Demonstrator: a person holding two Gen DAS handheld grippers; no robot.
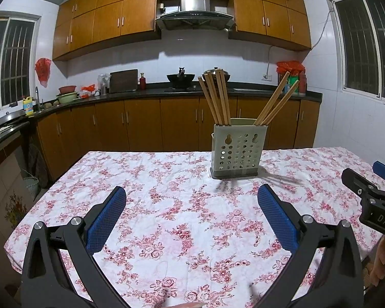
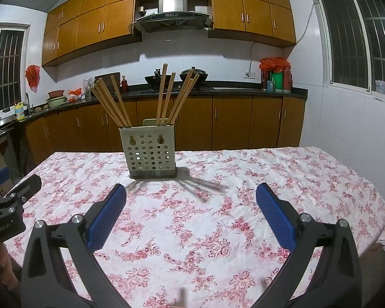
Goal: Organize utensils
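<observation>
A pale perforated utensil holder (image 1: pixel 237 151) stands upright on the floral tablecloth (image 1: pixel 166 205), beyond both grippers; it also shows in the right wrist view (image 2: pixel 150 151). Several wooden chopsticks (image 1: pixel 215 100) stand in it, fanned into a left bunch and a right bunch (image 2: pixel 178 97). My left gripper (image 1: pixel 192 211) is open and empty, low over the cloth, short of the holder. My right gripper (image 2: pixel 191 210) is open and empty, likewise short of the holder. Each gripper shows at the other view's edge: the right one (image 1: pixel 372 197) and the left one (image 2: pixel 10 205).
The table's far edge (image 2: pixel 218 150) lies just behind the holder, the left edge (image 1: pixel 38 200) drops to the floor. Beyond are kitchen cabinets (image 1: pixel 141 125), a counter with woks (image 1: pixel 181 78) and a sink area (image 1: pixel 28 107).
</observation>
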